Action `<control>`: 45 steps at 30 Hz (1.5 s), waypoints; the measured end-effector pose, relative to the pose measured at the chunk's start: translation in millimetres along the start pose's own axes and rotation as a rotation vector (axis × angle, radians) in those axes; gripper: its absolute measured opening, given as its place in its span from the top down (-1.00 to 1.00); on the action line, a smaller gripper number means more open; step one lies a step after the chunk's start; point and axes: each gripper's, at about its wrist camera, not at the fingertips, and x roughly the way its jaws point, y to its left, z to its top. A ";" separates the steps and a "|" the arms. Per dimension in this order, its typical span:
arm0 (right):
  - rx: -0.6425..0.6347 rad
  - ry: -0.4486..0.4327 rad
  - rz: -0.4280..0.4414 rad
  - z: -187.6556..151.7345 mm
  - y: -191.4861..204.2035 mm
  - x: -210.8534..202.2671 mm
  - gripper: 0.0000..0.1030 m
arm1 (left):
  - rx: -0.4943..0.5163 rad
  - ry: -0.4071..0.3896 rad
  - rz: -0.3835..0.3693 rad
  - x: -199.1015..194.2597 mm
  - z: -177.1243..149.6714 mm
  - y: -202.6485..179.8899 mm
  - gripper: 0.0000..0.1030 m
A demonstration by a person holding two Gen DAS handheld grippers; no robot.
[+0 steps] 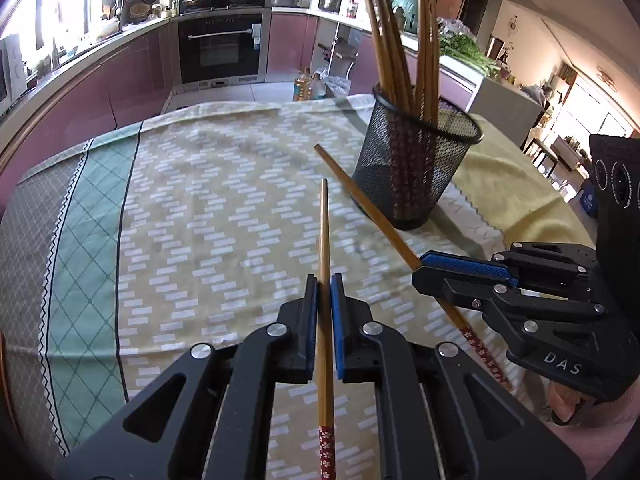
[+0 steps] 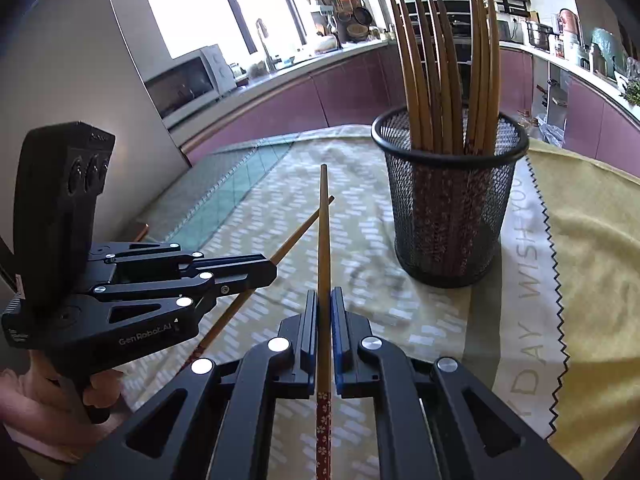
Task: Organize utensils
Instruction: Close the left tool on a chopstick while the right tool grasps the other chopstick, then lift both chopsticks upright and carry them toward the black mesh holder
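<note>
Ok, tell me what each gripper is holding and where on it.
Left gripper clamps a chopstick mid-shaft, above its red patterned end. Right gripper holds another chopstick likewise.

A kitchen: mauve curved cabinets (image 1: pixel 132 76), black built-in oven (image 1: pixel 221 46) at twelve o'clock, sunlit windows (image 2: pixel 192 4), white microwave (image 2: pixel 188 80).

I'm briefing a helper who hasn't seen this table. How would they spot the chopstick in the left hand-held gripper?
On the patterned tablecloth, find the black mesh cup full of upright chopsticks. Nearer than it, two loose chopsticks are each clamped in a hand-held gripper. Yours is in the left hand-held gripper: the chopstick not running toward the cup's base.
</note>
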 end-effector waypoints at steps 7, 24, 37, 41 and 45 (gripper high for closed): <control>0.010 -0.047 0.014 1.6 -1.7 -16.7 0.89 | -0.019 -0.027 -0.045 -13.4 5.0 3.5 0.86; 0.024 -0.108 0.032 4.0 -13.3 -37.7 0.89 | -0.015 -0.069 -0.106 -34.2 11.6 -1.7 0.86; 0.027 -0.127 0.028 5.3 -13.7 -41.1 0.89 | -0.007 -0.095 -0.119 -43.5 16.1 -5.1 0.86; 0.027 -0.136 0.023 4.9 -12.2 -43.9 0.89 | -0.003 -0.101 -0.122 -45.3 17.2 -6.8 0.86; 0.029 -0.144 0.019 4.3 -12.3 -46.2 0.89 | -0.004 -0.105 -0.126 -47.1 17.1 -7.6 0.86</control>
